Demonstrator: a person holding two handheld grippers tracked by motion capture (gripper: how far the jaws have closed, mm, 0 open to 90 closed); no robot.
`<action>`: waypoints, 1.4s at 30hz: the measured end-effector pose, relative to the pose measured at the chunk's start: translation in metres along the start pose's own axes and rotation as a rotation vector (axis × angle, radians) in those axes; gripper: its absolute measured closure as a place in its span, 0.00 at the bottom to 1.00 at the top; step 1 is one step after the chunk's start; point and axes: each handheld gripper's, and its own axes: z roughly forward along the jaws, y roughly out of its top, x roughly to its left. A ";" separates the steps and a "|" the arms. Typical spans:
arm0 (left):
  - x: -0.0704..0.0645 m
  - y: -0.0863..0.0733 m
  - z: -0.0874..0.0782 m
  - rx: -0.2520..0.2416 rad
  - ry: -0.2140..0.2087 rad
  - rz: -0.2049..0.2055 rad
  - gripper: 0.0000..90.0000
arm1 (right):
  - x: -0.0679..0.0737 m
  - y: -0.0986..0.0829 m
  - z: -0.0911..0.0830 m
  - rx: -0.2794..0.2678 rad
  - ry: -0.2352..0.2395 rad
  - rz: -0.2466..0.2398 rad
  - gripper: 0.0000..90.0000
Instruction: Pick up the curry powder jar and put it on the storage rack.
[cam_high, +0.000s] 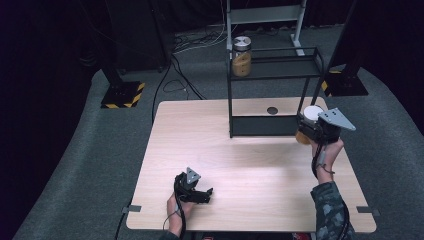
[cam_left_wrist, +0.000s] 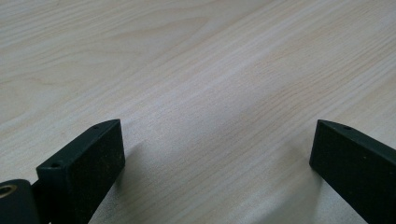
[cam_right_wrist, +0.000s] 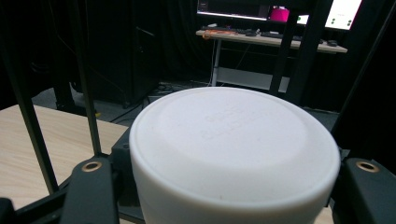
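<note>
**Jar held at the rack, right side of the table**

Right gripper (cam_high: 311, 131): raised above the right rear part of the table (cam_high: 240, 165), just beside the black metal rack (cam_high: 274, 75). Its black jaws are clamped on a jar (cam_high: 309, 122), one jaw at each flank. The jar has a round, smooth white lid (cam_right_wrist: 236, 140) with faint raised lettering, and amber contents show beneath it in the high view. It sits close to the rack's right front post, at the level of the lower opening.

Left gripper (cam_high: 200, 192): low over the near left part of the table, close to the front edge. Jaws spread wide apart, nothing between them but bare wood (cam_left_wrist: 210, 93).

Table: pale wood grain, flat, rounded corners, wide open surface between the two grippers.

Rack: thin black bars, two tiers, standing at the table's rear edge. A second jar (cam_high: 241, 56) with a silvery lid stands upright at the left end of the upper shelf.

Surroundings: grey carpet, cables on the floor beyond.
</note>
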 end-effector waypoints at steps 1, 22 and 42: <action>0.000 0.000 0.000 0.000 0.000 0.000 0.03 | -0.001 0.002 0.000 -0.001 0.002 0.000 0.37; 0.001 0.000 0.000 0.001 -0.003 0.004 0.03 | -0.008 0.034 0.001 0.012 0.011 -0.026 0.37; 0.000 0.000 0.000 0.001 -0.003 0.005 0.03 | -0.014 0.063 0.010 0.020 0.028 -0.032 0.37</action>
